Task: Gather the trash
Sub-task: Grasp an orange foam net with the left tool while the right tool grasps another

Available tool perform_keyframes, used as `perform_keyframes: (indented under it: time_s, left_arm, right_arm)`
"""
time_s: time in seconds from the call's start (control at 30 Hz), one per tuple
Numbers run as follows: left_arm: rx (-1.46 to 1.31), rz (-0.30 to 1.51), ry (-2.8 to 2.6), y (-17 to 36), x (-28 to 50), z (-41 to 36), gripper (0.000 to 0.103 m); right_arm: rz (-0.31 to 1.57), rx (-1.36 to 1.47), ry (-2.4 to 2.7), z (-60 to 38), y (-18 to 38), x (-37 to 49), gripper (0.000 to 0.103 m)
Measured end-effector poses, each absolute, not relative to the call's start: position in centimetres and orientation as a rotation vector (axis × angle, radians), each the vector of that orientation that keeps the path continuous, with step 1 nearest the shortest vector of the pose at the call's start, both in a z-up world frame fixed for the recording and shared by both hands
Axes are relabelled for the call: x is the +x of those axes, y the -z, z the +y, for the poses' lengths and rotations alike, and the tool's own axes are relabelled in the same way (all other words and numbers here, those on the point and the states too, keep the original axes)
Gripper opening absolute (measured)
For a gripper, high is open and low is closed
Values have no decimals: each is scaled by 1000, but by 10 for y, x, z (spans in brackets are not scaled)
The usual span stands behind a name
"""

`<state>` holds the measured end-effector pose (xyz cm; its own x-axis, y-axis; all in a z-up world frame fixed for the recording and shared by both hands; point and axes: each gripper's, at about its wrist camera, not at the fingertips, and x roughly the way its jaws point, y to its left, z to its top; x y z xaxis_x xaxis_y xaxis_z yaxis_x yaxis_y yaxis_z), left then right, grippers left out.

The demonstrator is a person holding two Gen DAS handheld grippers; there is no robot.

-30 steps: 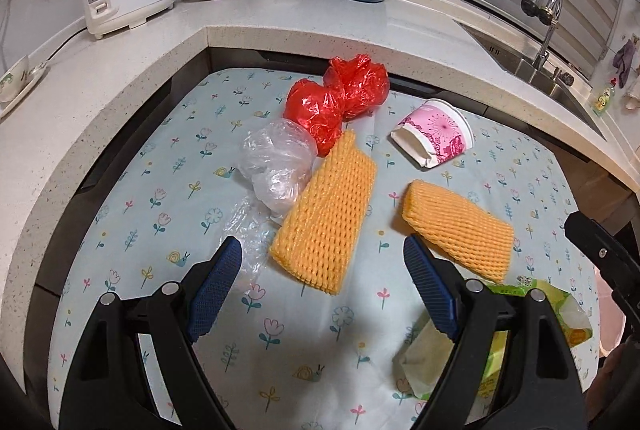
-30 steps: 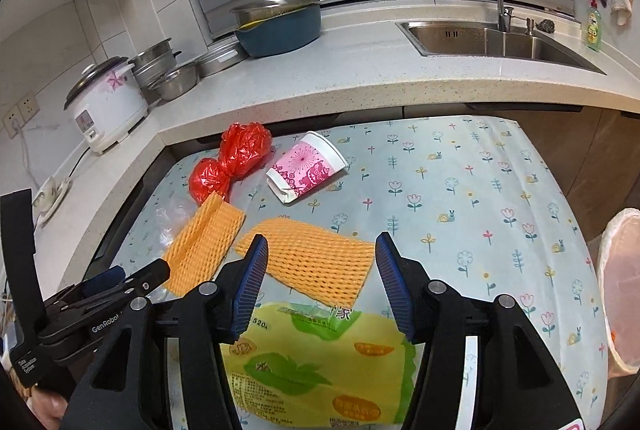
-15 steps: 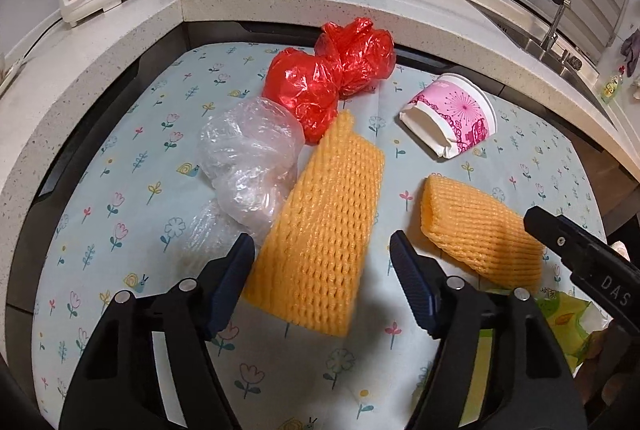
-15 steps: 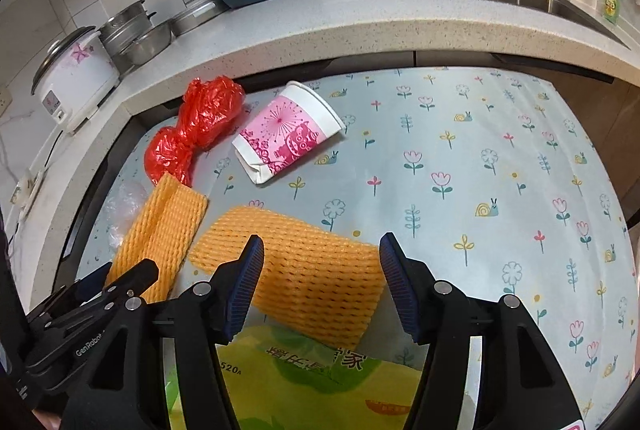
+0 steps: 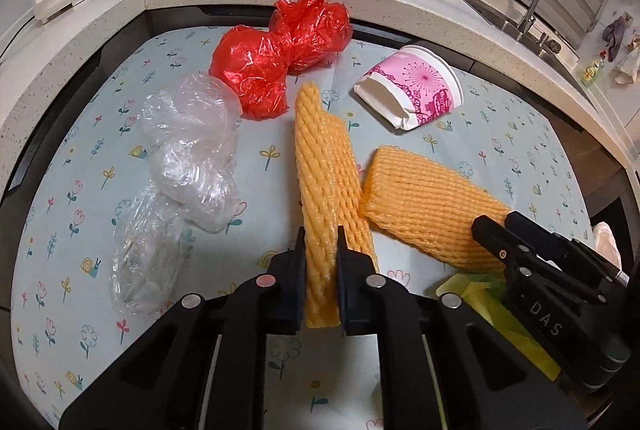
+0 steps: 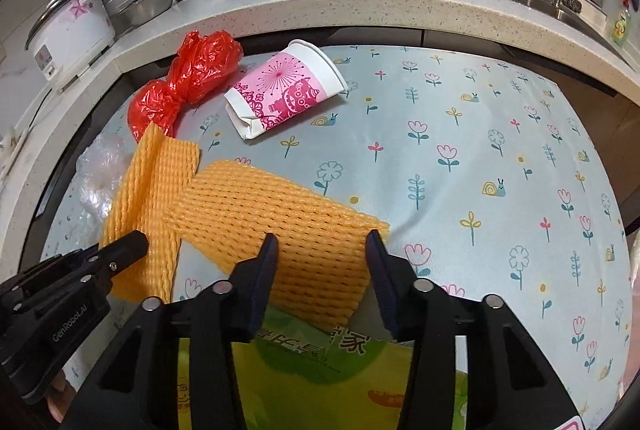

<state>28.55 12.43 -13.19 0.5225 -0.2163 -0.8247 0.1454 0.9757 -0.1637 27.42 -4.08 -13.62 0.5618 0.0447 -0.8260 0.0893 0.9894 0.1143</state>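
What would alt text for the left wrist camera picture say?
Two black fingers pinch the near end of an orange foam net, folding it upright. Around it on a flowered tablecloth lie a second foam net, clear plastic, a red bag and a pink paper cup.

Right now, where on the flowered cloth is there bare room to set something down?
The widest free patch is the flowered cloth right of the pink paper cup and the wide foam net. It is crowded on the left: red bag, clear bag, narrow foam net and green wrapper.

Both tools closing, angled down
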Motion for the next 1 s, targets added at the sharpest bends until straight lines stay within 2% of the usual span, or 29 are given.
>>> perform_keyframes:
  time_s: [0.03,0.07,0.1,0.3,0.33,0.4,0.43,0.47,0.5,0.83,0.9,0.97,1.0]
  left_arm:
    - [-73,993,218,130,283,122,11]
    - [-71,991,222,129,281,120,11]
    - [-70,989,227,127,279,118,11]
    - [-71,974,246,115,266,110,10]
    - [-73,973,249,114,264,109,10]
    - [-71,972,256,113,260,107,11]
    - [-67,972,259,113,259,106,11]
    - [-65,973,263,113,257,104,11]
    - [-63,975,266,114,256,102,11]
    - [-48,992,297,122,259,85,11]
    - [-49,995,299,123,260,83,11]
    - [-49,996,297,124,262,82,10]
    - [-50,996,297,124,262,82,10]
  right_arm:
    - [974,145,29,-42,136,273,23]
    - [974,148,28,-43,135,272,7]
    - [980,165,16,-46,135,271,1]
    - [976,231,0,-57,130,258,1]
    - [976,243,4,-59,129,256,4]
    - [973,270,19,-66,128,253,18]
    - [970,279,30,-69,128,252,37]
    - [961,288,44,-73,127,250,49]
    - [951,296,56,-77,127,248,50]
    - [968,347,77,-98,142,257,53]
    - [962,334,77,-97,143,258,50]
    - [958,314,82,-95,143,258,34]
    - [955,307,84,-95,142,258,32]
